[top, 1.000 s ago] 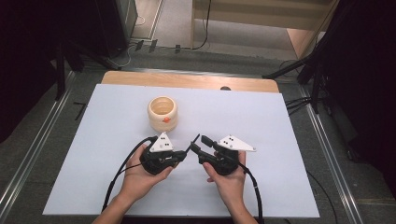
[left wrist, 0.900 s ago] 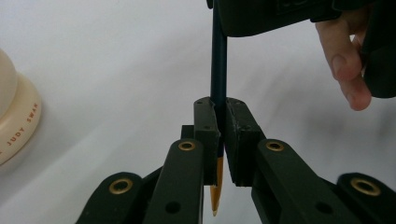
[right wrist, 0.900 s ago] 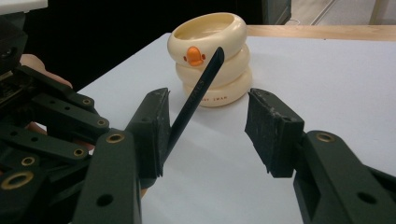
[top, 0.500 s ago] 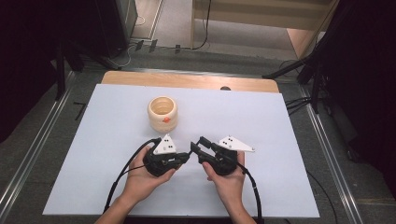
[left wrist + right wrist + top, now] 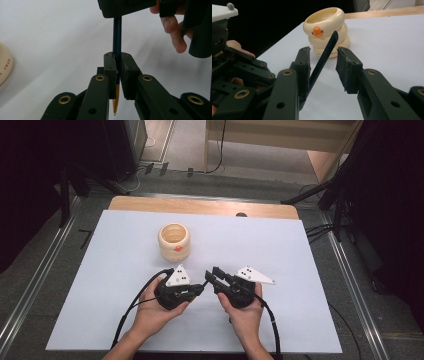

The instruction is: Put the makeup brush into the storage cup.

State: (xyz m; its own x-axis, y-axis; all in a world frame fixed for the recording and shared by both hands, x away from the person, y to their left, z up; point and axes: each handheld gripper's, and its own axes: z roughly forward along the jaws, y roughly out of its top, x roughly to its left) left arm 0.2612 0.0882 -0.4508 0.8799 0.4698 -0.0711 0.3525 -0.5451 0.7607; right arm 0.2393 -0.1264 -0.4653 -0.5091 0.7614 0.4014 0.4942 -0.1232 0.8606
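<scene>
My left gripper (image 5: 201, 288) (image 5: 117, 58) is shut on a dark pencil (image 5: 117, 35) with a yellow-orange tip that sticks out behind the pads. The pencil (image 5: 329, 43) runs up between the jaws of my right gripper (image 5: 212, 273) (image 5: 323, 52). Those jaws have just been closing. The pencil leans against one pad and a gap stays on the other side, so this gripper is open. Both grippers meet tip to tip at the front middle of the white table (image 5: 300, 255). A cream duck-faced cup (image 5: 174, 241) (image 5: 327, 32) stands upright behind them.
The table's wooden back edge (image 5: 200, 206) lies beyond the cup. Black cables (image 5: 131, 305) trail from both grippers toward the front edge. Dark stands (image 5: 340, 200) and metal rails (image 5: 357, 295) flank the table on the floor.
The right gripper's jaws have narrowed around the pencil. Both hands and the cup have stayed where they were.
</scene>
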